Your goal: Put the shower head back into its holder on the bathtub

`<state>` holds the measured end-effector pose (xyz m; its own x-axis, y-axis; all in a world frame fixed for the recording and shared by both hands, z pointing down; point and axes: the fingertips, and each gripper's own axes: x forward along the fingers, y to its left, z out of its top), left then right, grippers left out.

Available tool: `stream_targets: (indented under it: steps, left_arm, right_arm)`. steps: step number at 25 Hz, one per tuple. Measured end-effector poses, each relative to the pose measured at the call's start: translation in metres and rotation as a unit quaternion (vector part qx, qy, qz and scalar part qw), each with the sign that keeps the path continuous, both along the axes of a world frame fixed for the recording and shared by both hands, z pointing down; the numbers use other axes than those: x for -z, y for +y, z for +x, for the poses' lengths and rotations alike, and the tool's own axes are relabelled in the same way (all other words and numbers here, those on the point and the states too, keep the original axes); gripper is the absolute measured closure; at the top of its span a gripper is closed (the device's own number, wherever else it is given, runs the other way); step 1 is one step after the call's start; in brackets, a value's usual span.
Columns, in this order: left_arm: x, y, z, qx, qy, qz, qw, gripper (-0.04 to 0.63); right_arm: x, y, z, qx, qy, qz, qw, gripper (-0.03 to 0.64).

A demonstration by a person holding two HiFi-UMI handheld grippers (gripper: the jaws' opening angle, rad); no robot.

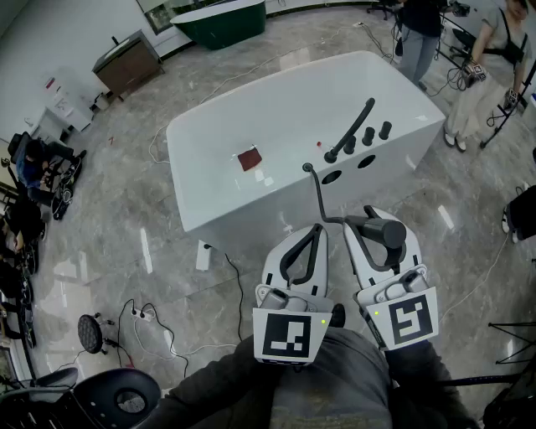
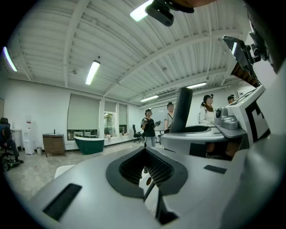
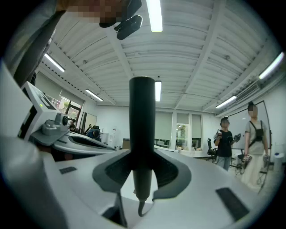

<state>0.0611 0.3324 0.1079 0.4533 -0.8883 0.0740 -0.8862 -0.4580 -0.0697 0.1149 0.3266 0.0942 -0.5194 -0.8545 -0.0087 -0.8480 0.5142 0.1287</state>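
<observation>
The white bathtub (image 1: 209, 193) stands ahead of me, with black tap fittings (image 1: 352, 134) on its right-hand deck. A black hose (image 1: 318, 197) runs from the tub's rim towards me to the black shower head (image 1: 385, 232). My right gripper (image 1: 368, 222) is shut on the shower head, level and short of the tub. In the right gripper view its handle (image 3: 142, 116) stands upright between the pads of the right gripper (image 3: 142, 156). My left gripper (image 1: 314, 230) is beside it, jaws together with nothing between them; the left gripper (image 2: 145, 152) shows the same in its own view.
A small red-brown thing (image 1: 249, 158) lies in the tub. Two people (image 1: 419, 33) stand beyond the tub's right end. A green tub (image 1: 222, 21) and a wooden cabinet (image 1: 126, 63) are at the back. Cables and a power strip (image 1: 142, 316) lie on the floor at left.
</observation>
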Motion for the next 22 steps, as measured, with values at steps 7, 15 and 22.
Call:
stream_targets:
  steps: [7, 15, 22]
  left_arm:
    - [-0.002, -0.004, 0.006, 0.004, -0.001, 0.000, 1.0000, 0.592]
    - [-0.007, -0.007, 0.017, 0.019, -0.002, -0.004, 0.9998, 0.591]
    - [-0.016, -0.002, 0.022, 0.059, -0.002, -0.014, 0.9982, 0.592]
  right_arm:
    - [-0.001, -0.004, 0.009, 0.001, -0.001, 0.001, 1.000, 0.476]
    - [-0.002, -0.008, 0.019, 0.015, -0.010, 0.004, 1.000, 0.476]
    - [0.005, -0.006, 0.034, 0.041, -0.016, 0.010, 0.999, 0.476]
